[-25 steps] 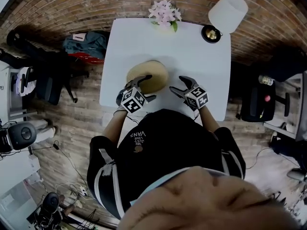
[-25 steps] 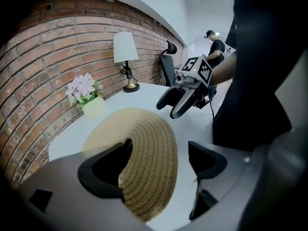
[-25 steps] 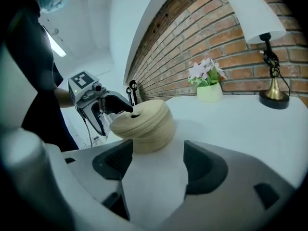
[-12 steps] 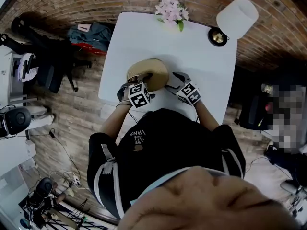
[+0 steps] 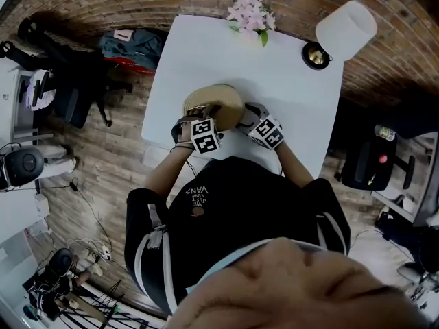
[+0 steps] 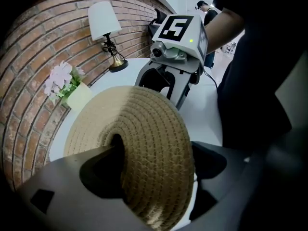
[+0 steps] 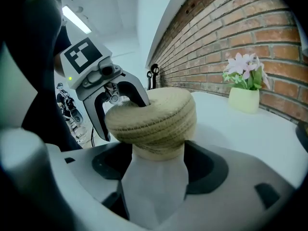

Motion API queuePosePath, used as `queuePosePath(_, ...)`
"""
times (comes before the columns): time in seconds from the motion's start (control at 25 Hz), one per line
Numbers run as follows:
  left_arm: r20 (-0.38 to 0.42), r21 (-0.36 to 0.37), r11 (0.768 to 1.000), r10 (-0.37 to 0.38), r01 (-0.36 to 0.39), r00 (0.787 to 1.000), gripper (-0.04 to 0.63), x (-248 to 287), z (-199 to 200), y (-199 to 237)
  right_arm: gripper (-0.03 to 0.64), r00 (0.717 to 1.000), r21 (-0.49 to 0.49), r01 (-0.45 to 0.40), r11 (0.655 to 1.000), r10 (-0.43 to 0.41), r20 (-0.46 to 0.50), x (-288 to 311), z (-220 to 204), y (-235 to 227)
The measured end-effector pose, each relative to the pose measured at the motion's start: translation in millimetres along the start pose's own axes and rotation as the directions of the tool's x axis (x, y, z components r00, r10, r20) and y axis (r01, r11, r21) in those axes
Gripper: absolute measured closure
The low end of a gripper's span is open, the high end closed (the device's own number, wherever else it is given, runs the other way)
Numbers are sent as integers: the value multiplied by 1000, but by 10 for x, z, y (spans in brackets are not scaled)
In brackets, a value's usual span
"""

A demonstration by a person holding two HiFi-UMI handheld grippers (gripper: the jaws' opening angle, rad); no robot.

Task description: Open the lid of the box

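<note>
A round woven straw box [image 5: 214, 103] stands near the front edge of the white table [image 5: 226, 53]. In the left gripper view its domed lid [image 6: 139, 143] fills the space between my jaws. My left gripper [image 5: 202, 114] is shut on the lid, one finger on the top centre and the other at the rim. In the right gripper view the lid [image 7: 154, 114] sits slightly offset over the box's body [image 7: 159, 150]. My right gripper [image 5: 242, 116] is shut on that body from the right side. Each gripper shows in the other's view: the left gripper [image 7: 118, 105], the right gripper [image 6: 166, 83].
A pot of pink flowers [image 5: 251, 18] stands at the table's far edge, and a white-shaded lamp [image 5: 345, 25] at the far right corner. A brick wall runs behind. Chairs and bags [image 5: 130, 46] sit on the floor to the left.
Both grippers have closed in on the box. The right one moved left to its side, and the left one came over the lid.
</note>
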State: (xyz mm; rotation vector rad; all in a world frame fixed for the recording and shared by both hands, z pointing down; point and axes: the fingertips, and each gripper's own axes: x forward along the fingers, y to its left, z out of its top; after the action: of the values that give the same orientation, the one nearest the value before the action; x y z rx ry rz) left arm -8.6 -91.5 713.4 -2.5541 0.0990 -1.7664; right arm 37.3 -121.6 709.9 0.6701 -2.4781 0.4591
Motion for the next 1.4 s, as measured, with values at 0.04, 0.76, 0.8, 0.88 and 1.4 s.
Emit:
queuePosePath(0.04,-1,2,1000,8,-8,1000,181,7,0,13,305,1000,-1,-1,1000,1,-2,15,0,-4)
queuePosePath(0.76,-16,48,996,78,-77,997,219,-4,0,88,307,1000,39,-9,999,9,-9,82,-36,-38)
queuePosePath(0.8,-14,47,996,77,-76,997,221,-11,1,90,307,1000,41,-10,999,10,-9,83,-34,-39)
queuePosePath(0.88,-10,44,996,75,-75,997,224,-25,6,91,305,1000,42,-8,999,9,-9,83,-33,-40)
queuePosePath(1.4,88,0,991,134,-134,987,235,-252,137,101,307,1000,42,3,999,-2,-7,52,-46,-47)
